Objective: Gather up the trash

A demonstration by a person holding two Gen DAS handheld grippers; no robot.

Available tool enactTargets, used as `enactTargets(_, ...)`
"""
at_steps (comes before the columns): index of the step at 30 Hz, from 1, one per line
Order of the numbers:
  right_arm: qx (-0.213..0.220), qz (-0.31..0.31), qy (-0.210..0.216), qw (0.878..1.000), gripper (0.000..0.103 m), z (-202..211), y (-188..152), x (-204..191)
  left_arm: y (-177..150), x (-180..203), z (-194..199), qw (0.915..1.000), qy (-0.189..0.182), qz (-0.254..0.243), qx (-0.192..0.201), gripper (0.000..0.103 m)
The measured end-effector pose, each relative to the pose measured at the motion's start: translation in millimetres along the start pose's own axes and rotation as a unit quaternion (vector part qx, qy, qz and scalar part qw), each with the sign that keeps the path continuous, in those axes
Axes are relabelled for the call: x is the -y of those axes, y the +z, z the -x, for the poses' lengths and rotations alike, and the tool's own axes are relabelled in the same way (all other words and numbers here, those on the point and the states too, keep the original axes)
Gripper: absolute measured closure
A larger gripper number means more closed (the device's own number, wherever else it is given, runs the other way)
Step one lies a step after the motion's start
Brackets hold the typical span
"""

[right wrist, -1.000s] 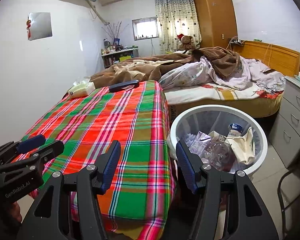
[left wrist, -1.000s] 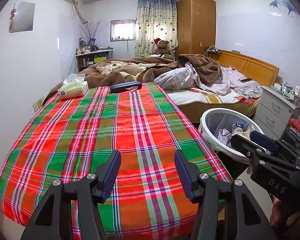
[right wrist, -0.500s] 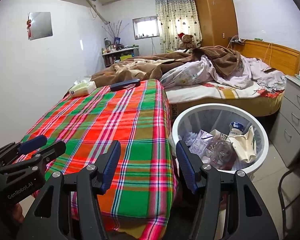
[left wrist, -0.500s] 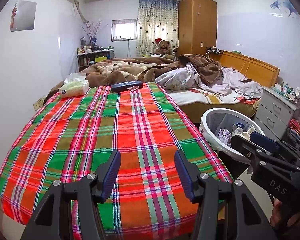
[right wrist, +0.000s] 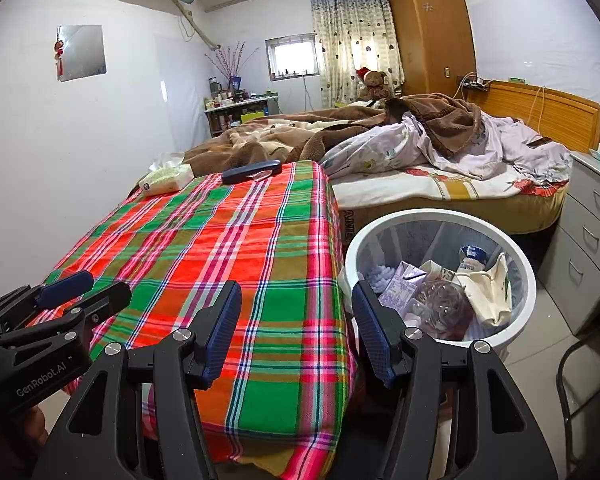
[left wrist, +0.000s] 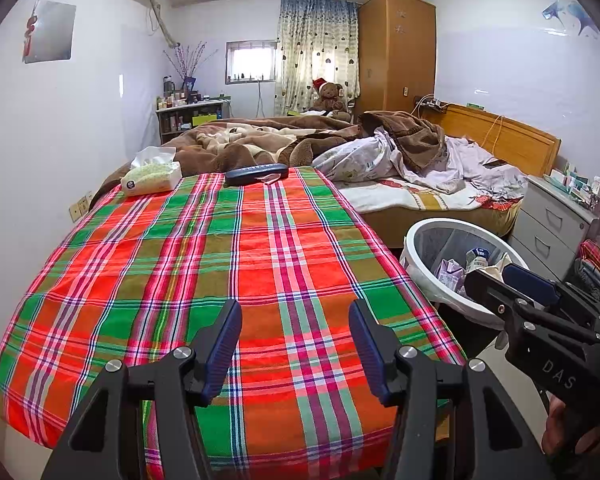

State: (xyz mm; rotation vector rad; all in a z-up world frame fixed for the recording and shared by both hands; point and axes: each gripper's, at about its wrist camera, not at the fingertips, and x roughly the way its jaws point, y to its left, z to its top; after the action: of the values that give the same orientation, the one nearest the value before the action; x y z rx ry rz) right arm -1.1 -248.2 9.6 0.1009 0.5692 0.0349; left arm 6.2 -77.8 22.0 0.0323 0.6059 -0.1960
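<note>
Both your grippers hang empty over the plaid table, with the trash already in the bin.

Left wrist view: your left gripper (left wrist: 295, 336) is spread apart above the plaid cloth (left wrist: 204, 264), nothing between its pads. The white bin (left wrist: 416, 240) sits off the table's right edge, half hidden by your right gripper (left wrist: 500, 280), so only a purple carton (left wrist: 449, 271) and a cup show. A tissue pack (left wrist: 152, 174) and a dark case (left wrist: 256, 172) lie at the far end.
Right wrist view: your right gripper (right wrist: 296, 336) is likewise released. Here the bin (right wrist: 518, 264) opens fully: carton, a clear crumpled bottle (right wrist: 446, 308), a cream bag (right wrist: 488, 292). The drawer unit (right wrist: 592, 236) stands beside it.
</note>
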Motion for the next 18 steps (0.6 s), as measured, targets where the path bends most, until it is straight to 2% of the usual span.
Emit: enactTargets(18, 0.002, 0.001, -0.001, 1.000, 0.044, 0.7, 1.0, -0.7, -0.5, -0.5, 1.3, 1.0000, 0.001, 0.002, 0.000, 0.048)
